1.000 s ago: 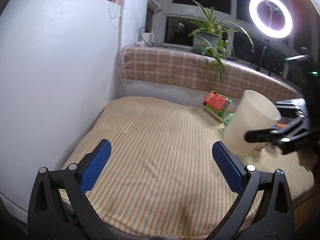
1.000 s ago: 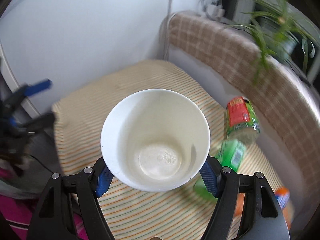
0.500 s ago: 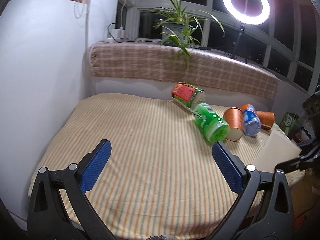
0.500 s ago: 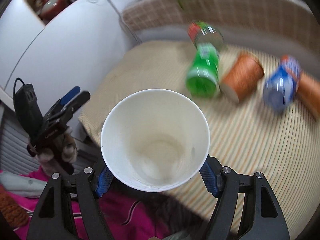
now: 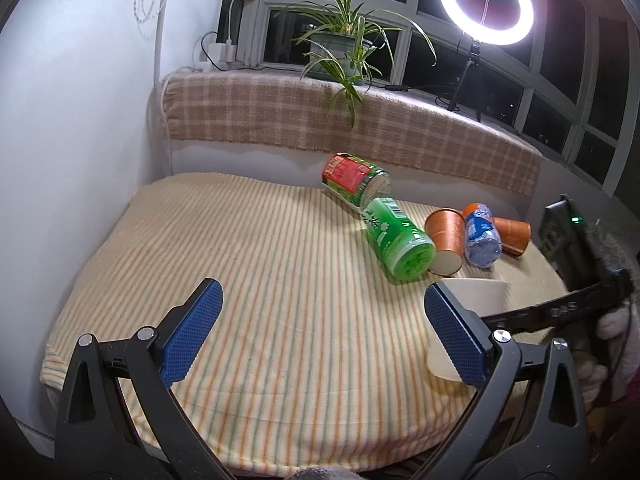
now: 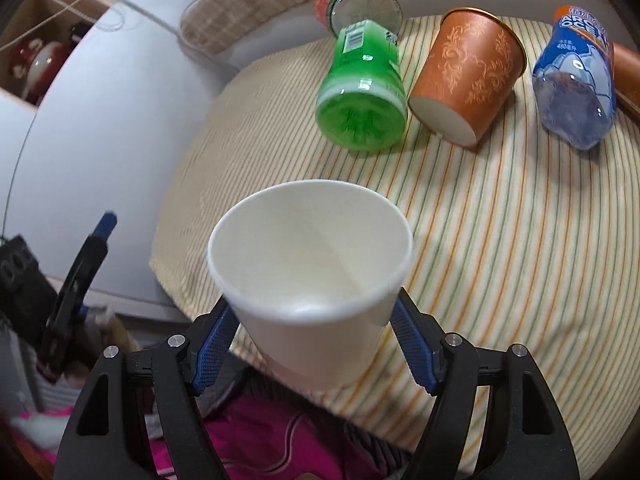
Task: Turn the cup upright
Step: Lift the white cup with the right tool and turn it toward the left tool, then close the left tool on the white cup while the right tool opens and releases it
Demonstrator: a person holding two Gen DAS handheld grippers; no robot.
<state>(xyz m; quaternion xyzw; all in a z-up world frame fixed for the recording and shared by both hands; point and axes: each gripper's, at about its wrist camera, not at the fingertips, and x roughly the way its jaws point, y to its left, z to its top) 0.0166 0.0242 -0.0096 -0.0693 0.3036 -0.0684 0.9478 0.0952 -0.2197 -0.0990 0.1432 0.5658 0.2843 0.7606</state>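
The left gripper [image 5: 318, 330] hangs over the striped cloth of the table [image 5: 256, 264] with its blue pads spread wide apart, holding nothing. To its right lie the clutter: a red-labelled jar [image 6: 358, 0], a green bottle [image 6: 362, 92], an orange paper cup [image 6: 466, 80] on its side and a blue bottle [image 6: 574, 84]. Nearest the table's front edge, the right gripper [image 6: 310, 350] is clamped on the white paper cup [image 6: 310, 276], mouth up and tipped only slightly. The risk, as I judge it, is the landing spot: the cup sits at the very edge of the cloth, so letting go while it is tilted or overhanging could send it toppling off. Squeezing harder could crumple the thin wall.
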